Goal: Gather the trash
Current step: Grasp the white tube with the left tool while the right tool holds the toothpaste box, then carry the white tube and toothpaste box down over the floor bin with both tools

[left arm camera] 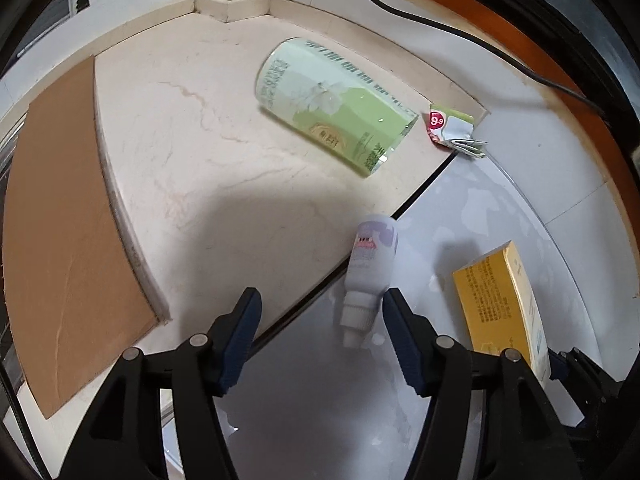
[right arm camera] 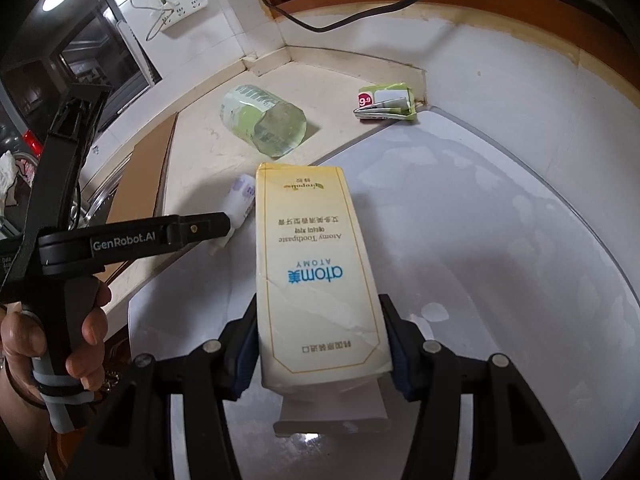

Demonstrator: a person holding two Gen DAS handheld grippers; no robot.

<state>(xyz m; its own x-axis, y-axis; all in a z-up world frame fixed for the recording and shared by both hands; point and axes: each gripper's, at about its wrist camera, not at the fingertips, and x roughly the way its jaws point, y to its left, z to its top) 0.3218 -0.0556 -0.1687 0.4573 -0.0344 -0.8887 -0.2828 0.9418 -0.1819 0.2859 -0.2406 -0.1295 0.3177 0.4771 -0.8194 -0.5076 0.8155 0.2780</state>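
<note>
Left gripper [left arm camera: 318, 306]: my jaws are spread wide, nothing pinched. The small white plastic bottle with a lilac label [left arm camera: 370, 258] lies between the fingertips, nearer my right finger; contact unclear.
Right gripper [right arm camera: 318, 322]: clamped on the pale yellow cardboard toothpaste box [right arm camera: 316, 264], one pad on each long side, near its lower end. Box points away from me, print upside down.
White bottle position: on its side across the dark seam between the cream marble counter [left arm camera: 192, 152] and the glossy grey-white surface [left arm camera: 320, 400], cap towards me.
Green cylinder: the clear plastic tub with a light green printed label [left arm camera: 332, 104] lies on its side on the marble, well beyond the bottle.
Crumpled wrapper: green-and-white packet with a red "9.9" sticker [left arm camera: 450, 128], just beside the tub's end, at the counter edge.
Brown cardboard sheet [left arm camera: 68, 220]: flat, along the counter's left side.
Left hand [right arm camera: 60, 332]: wrapped round the gripper handle.
</note>
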